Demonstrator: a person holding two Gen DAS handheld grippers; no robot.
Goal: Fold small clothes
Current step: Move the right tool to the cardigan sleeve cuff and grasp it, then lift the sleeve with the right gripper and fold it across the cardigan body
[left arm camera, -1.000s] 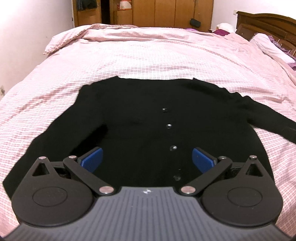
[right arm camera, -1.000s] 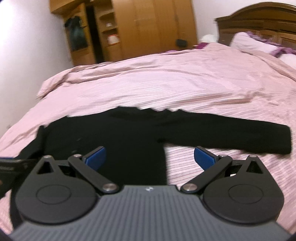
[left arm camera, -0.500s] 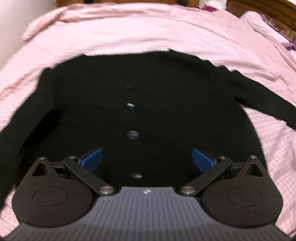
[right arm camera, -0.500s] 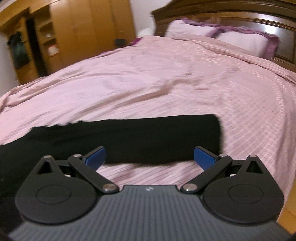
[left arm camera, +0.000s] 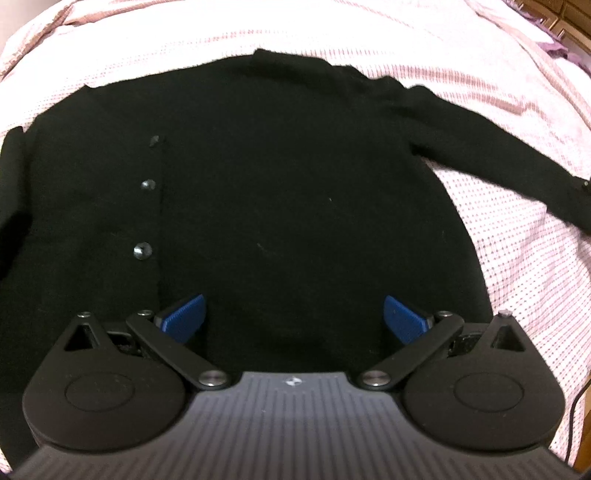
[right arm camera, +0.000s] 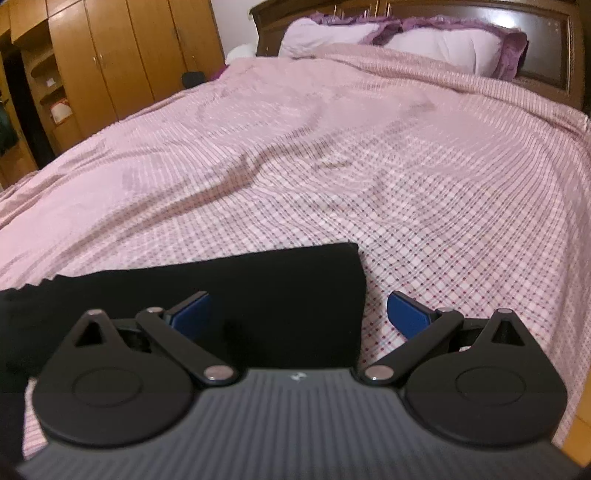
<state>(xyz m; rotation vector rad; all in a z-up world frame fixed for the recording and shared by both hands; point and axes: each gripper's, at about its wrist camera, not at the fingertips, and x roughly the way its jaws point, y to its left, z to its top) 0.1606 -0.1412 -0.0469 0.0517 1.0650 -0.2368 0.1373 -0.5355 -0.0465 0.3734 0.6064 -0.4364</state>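
A small black cardigan with a row of dark buttons lies flat, front up, on the pink checked bedspread. My left gripper hovers open low over the right half of its body near the hem, nothing between the blue pads. The cardigan's right sleeve stretches out to the right. In the right wrist view that sleeve's cuff end lies under my right gripper, which is open with the cuff edge between its pads.
The bedspread runs wide and wrinkled beyond the sleeve. Pillows and a dark wooden headboard stand at the far right, a wooden wardrobe at the far left. The bed's edge is close at the lower right.
My left gripper moved down and to the right over the cardigan, so the buttons shifted left in view. My right gripper closed in on the sleeve cuff, which now sits between its fingers.
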